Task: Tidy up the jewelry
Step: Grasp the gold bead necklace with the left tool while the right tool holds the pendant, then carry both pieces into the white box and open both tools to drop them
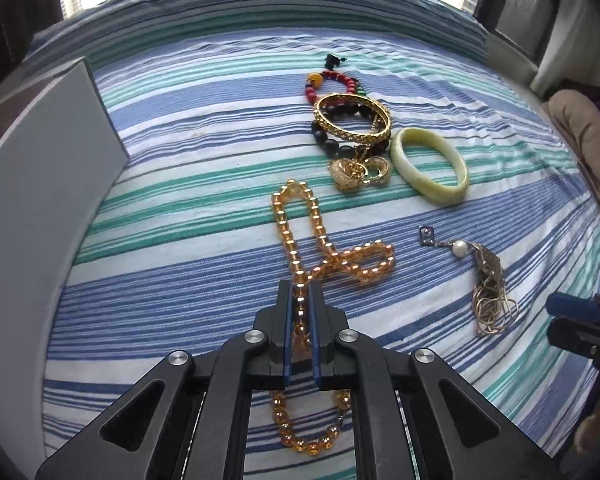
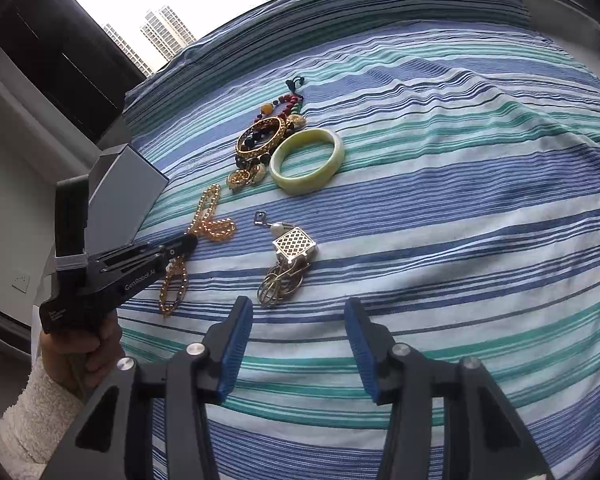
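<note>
An amber bead necklace [image 1: 296, 236] lies on the striped bedspread. My left gripper [image 1: 300, 292] is shut on a strand of it near its middle; it also shows in the right wrist view [image 2: 192, 240] with the necklace [image 2: 210, 216] under it. A pale green bangle [image 1: 430, 164], a gold bangle [image 1: 352, 118], dark and red bead bracelets [image 1: 332, 80] and gold earrings [image 1: 358, 172] lie in a cluster farther off. A pendant with a pearl and thin chain [image 2: 288, 256] lies in front of my right gripper [image 2: 298, 316], which is open and empty above the bedspread.
A grey box [image 1: 40, 184] stands at the left of the bedspread [image 2: 460, 200]; it also shows in the right wrist view [image 2: 120, 196]. A window lies beyond the far edge. A brown cushion [image 1: 588, 136] sits at the right.
</note>
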`<action>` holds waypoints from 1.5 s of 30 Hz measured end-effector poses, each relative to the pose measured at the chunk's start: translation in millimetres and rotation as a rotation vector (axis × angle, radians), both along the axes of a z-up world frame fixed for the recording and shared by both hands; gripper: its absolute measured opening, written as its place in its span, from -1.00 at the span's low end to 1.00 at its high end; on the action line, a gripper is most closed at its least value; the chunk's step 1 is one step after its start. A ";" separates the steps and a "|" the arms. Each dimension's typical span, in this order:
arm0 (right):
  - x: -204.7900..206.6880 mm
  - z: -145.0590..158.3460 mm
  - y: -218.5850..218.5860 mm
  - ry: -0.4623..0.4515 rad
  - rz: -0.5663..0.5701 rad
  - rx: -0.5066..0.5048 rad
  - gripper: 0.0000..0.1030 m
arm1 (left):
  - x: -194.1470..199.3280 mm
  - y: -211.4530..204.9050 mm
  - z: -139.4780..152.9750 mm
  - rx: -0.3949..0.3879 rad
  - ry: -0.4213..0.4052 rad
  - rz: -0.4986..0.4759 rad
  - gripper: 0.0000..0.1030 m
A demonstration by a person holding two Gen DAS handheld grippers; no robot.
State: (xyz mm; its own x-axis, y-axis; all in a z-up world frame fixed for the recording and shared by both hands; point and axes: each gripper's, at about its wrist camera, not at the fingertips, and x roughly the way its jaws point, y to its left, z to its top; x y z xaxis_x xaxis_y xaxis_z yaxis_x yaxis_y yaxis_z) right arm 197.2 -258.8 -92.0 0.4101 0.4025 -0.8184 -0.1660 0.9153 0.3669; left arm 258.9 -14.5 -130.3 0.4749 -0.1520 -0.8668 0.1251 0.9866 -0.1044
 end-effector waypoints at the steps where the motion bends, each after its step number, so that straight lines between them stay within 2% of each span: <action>1: 1.2 -5.1 8.2 0.003 0.012 0.001 -0.04 | -5.4 4.6 4.8 -0.014 -0.007 0.012 -0.90; 6: 20.5 -28.0 39.6 -0.027 0.001 -0.096 -0.04 | -33.0 27.3 36.9 -0.084 -0.053 0.054 -0.91; 7: 21.4 -26.2 44.2 -0.064 -0.003 -0.126 -0.18 | -38.2 31.3 43.7 -0.097 -0.062 0.060 -0.91; 8: 23.4 -26.0 49.4 -0.065 0.007 -0.170 -0.77 | -43.0 35.8 50.2 -0.108 -0.071 0.066 -0.91; 9: 24.4 -25.5 49.8 -0.059 0.012 -0.180 -0.92 | -48.2 39.7 57.5 -0.120 -0.081 0.072 -0.91; 12: 18.9 -10.2 41.1 -0.071 0.008 -0.143 -0.93 | -63.1 54.3 78.8 -0.164 -0.109 0.090 -0.90; 20: -0.8 67.2 34.4 -0.160 0.059 -0.022 -0.93 | -103.8 99.1 138.5 -0.245 -0.190 0.164 -0.90; 26: -12.6 119.2 72.3 -0.252 0.159 0.019 -0.93 | -135.8 135.0 195.4 -0.245 -0.284 0.215 -0.90; 30: -11.8 142.0 106.8 -0.278 0.233 0.055 -0.93 | -149.4 162.3 220.5 -0.221 -0.317 0.259 -0.90; 36: -11.8 166.3 174.6 -0.320 0.363 0.070 -0.93 | -159.5 207.7 226.7 -0.137 -0.338 0.373 -0.90; 45: 3.4 175.1 284.9 -0.294 0.538 0.106 -0.93 | -167.4 282.3 201.8 -0.076 -0.290 0.539 -0.90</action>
State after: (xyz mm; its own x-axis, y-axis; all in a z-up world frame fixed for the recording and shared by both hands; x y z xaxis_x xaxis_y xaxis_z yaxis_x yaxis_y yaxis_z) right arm 200.6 26.1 83.1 0.3293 0.6885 -0.6462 -0.7014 0.6365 0.3207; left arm 91.5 267.8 71.5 0.7168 0.1183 -0.6871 -0.3551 0.9101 -0.2137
